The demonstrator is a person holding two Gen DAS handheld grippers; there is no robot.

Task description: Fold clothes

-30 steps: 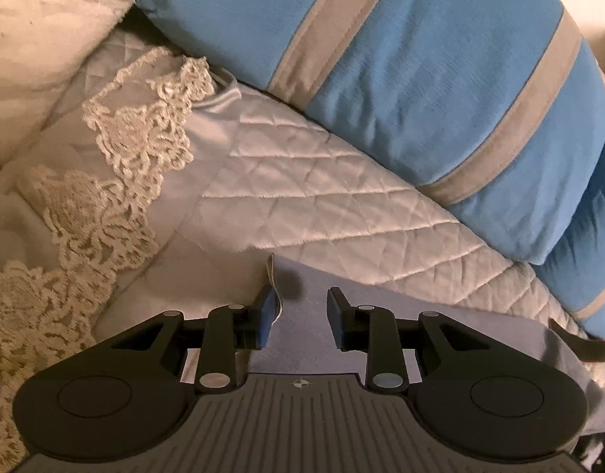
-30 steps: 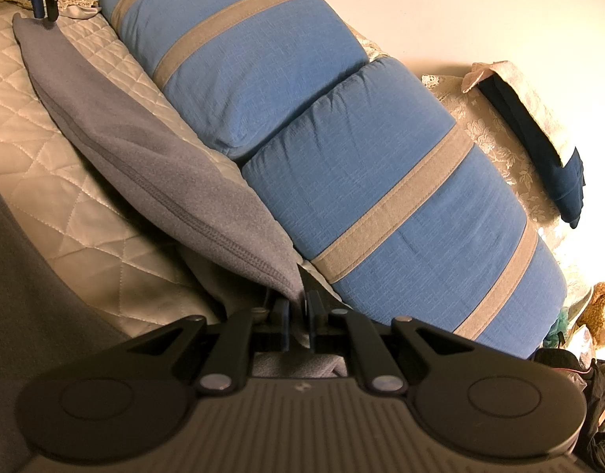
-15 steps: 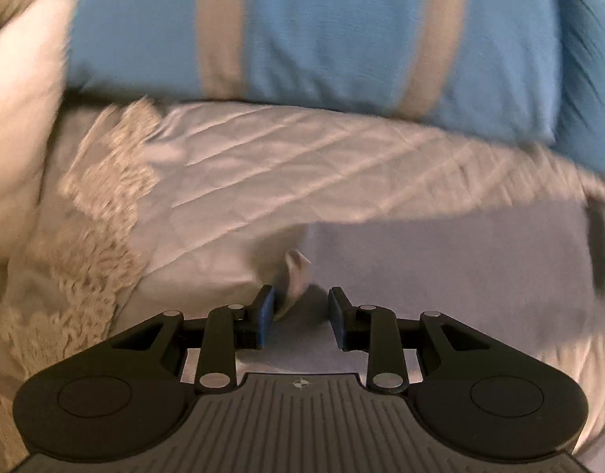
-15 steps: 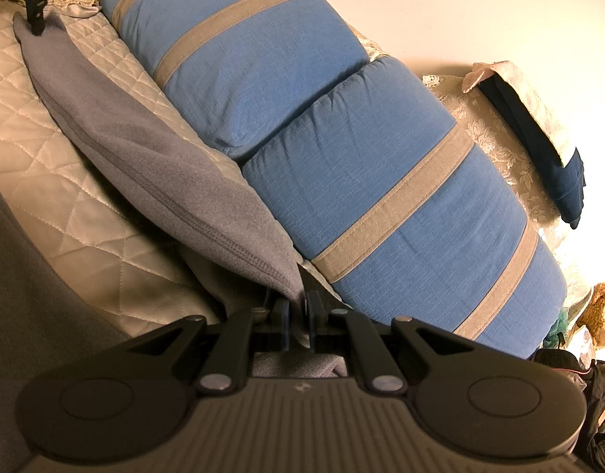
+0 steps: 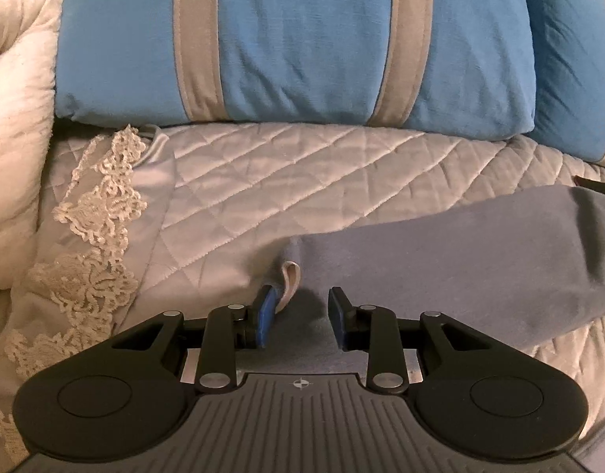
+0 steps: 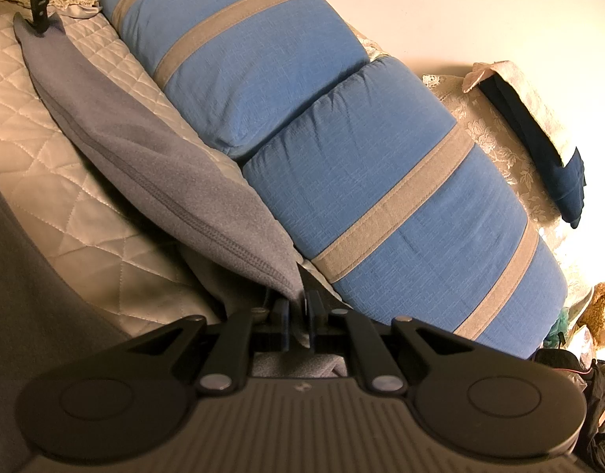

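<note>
A grey garment [image 6: 153, 165] stretches lengthwise between both grippers: right gripper [image 6: 298, 315] jaws pinching its near end, left gripper [image 5: 298, 315] jaws spread over the far corner.

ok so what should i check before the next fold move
1. Right gripper shut on the corner of the grey garment: ok.
2. Left gripper has a firm hold on the other end: cannot tell. Its jaws stand apart over the cloth, and a pale loop lies against one finger.
3. Garment runs in one long strip between the two grippers, no bunching: ok.
4. Garment clear of the blue pillows: not ok, its edge lies against them near the right gripper.
5. Quilted bedspread not caught up with the garment at the left gripper: cannot tell.
</note>
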